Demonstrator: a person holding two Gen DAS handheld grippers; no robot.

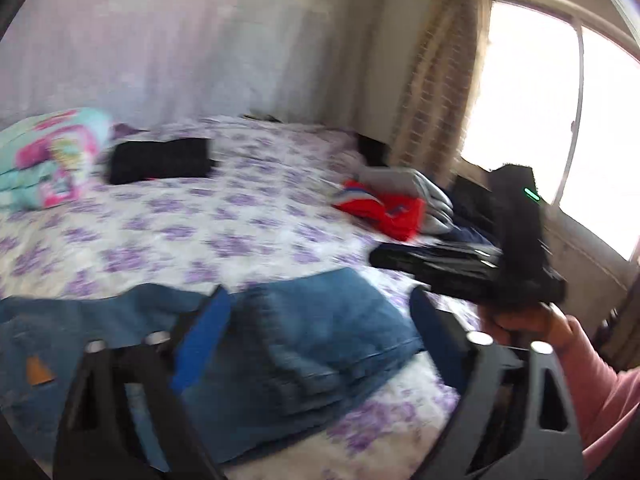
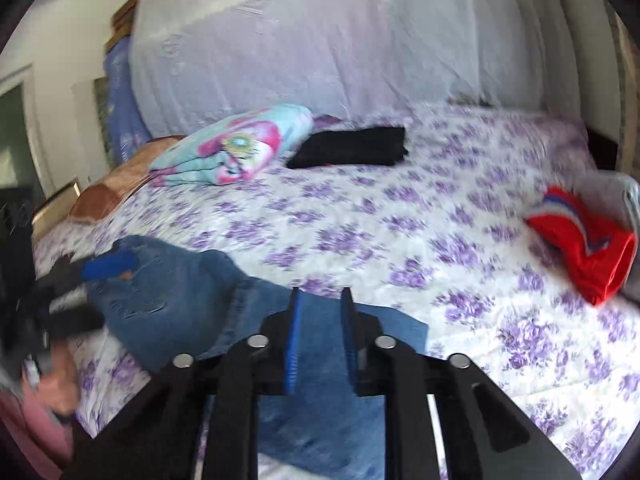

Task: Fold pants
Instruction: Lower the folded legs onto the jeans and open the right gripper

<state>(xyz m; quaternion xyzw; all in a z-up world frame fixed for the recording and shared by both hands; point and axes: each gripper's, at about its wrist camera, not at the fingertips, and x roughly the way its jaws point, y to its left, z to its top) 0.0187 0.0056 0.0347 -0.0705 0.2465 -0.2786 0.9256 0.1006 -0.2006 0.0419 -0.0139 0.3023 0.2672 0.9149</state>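
Note:
Blue jeans (image 1: 304,344) lie partly folded on the near edge of the bed; they also show in the right wrist view (image 2: 168,304). My left gripper (image 1: 320,320) is open, its blue pads spread wide over the jeans, holding nothing. My right gripper (image 2: 322,320) hovers over a flat denim part (image 2: 320,420) with its pads a narrow gap apart, and nothing shows between them. The right gripper body (image 1: 516,240) appears in the left wrist view, held by a hand. The left gripper (image 2: 108,266) appears at the left in the right wrist view.
The bed has a purple floral sheet (image 2: 400,232). On it lie a folded black garment (image 2: 352,147), a floral blanket bundle (image 2: 236,146), and a red garment on a clothes pile (image 2: 584,244). A window (image 1: 532,100) is at the right.

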